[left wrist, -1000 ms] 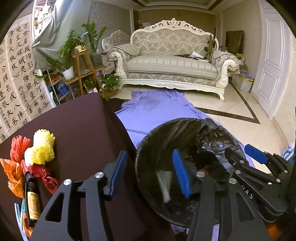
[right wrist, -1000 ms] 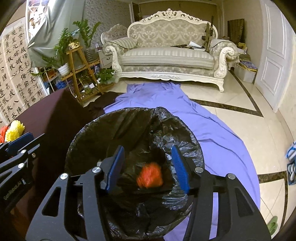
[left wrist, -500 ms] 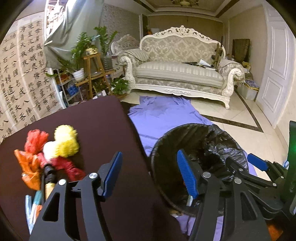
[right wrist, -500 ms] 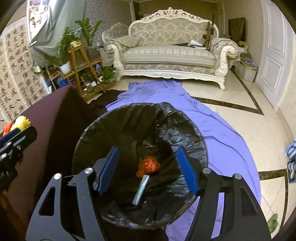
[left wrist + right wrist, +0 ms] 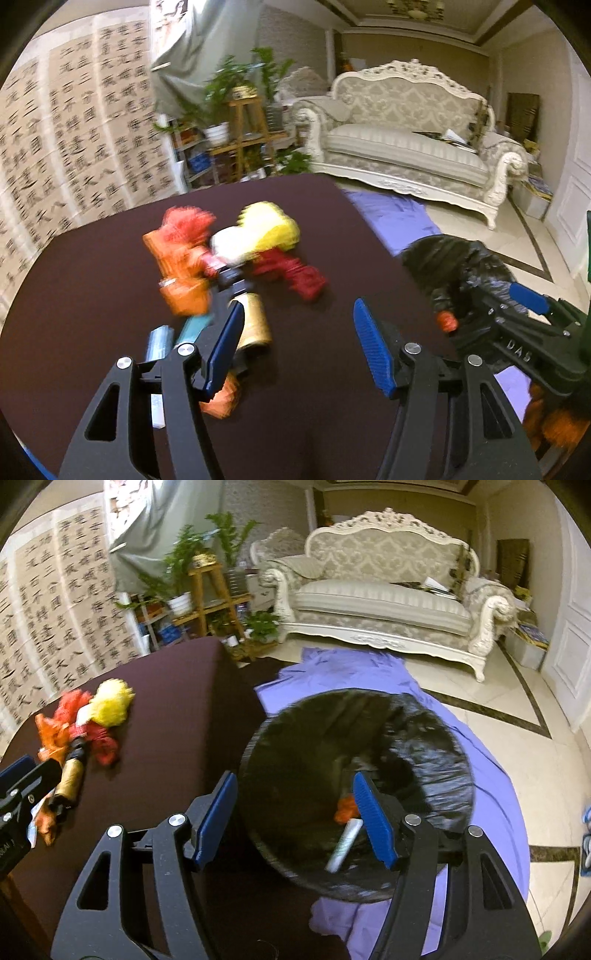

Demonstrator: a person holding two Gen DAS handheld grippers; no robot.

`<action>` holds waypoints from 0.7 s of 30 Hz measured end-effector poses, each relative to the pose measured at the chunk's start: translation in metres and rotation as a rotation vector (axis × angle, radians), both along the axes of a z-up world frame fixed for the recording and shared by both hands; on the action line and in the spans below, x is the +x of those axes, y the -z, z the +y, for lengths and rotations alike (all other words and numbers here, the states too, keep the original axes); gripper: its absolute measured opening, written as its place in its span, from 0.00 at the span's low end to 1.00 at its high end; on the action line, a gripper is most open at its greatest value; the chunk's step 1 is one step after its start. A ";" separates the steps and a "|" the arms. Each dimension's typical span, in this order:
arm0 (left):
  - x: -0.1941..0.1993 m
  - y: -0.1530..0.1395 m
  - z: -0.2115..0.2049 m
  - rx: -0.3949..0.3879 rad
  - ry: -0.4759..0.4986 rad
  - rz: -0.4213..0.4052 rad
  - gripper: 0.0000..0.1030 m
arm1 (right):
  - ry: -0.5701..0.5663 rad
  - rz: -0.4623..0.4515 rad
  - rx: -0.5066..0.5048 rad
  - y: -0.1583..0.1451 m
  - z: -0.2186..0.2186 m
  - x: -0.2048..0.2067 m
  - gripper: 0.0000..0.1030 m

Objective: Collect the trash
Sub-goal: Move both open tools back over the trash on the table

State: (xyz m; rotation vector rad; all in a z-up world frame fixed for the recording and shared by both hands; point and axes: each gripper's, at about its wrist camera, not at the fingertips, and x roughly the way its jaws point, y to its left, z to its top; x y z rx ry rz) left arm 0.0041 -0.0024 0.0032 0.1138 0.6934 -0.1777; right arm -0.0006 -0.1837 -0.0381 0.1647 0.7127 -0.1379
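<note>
Left wrist: bottle (image 5: 251, 325) neck away, both tongs (image 5: 295, 347) (image 5: 291, 812) released, empty.

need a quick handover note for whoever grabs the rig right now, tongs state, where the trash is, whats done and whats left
Left tongs: open, empty, over the dark table, pointed at the trash pile.
Right tongs: open, empty, above the near rim of the black-lined bin.
Done: an orange scrap and a white tube lie in the bin.
Left: the pile on the table, made up of the yellow mesh, red mesh, orange wrapper, small brown bottle and blue-and-white packets.
The bin stands on the purple sheet, beside the table's right edge.
</note>
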 end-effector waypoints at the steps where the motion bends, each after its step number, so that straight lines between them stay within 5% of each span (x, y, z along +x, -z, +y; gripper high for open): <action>1: -0.003 0.000 0.010 -0.001 -0.019 0.001 0.59 | -0.015 -0.001 -0.001 -0.001 0.007 0.000 0.62; 21: -0.038 0.022 0.179 -0.008 -0.365 0.040 0.59 | -0.354 0.008 -0.044 -0.015 0.169 -0.004 0.62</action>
